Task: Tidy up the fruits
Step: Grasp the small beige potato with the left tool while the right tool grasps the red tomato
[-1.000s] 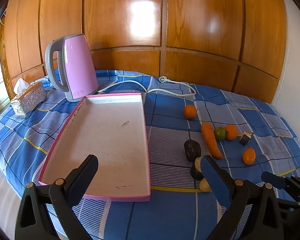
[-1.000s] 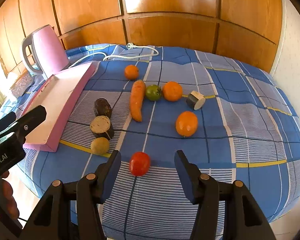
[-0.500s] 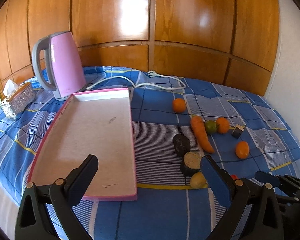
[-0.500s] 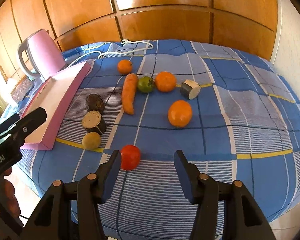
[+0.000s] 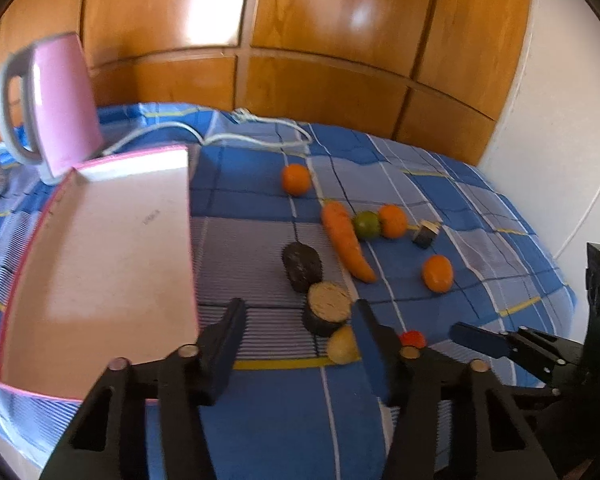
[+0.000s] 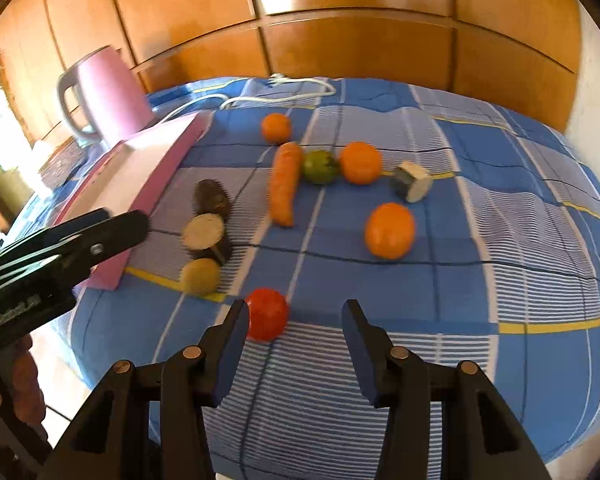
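Both claws had just been narrowing, neither yet pressing on anything. The left claw (image 5: 296, 320) had closed sharply from wide open, its jaws parted over bare checked blue cloth (image 5: 280, 420), with the small yellow-green round fruit (image 5: 342, 345) beside its right finger. The right claw (image 6: 294, 322) hung part-open, the round red tomato (image 6: 266, 314) against its left finger's inner side. Probably two pickups were starting toward the empty pink-rimmed tray (image 5: 100, 248) left of both. Motion blurred the left view; the tomato there was half hidden.
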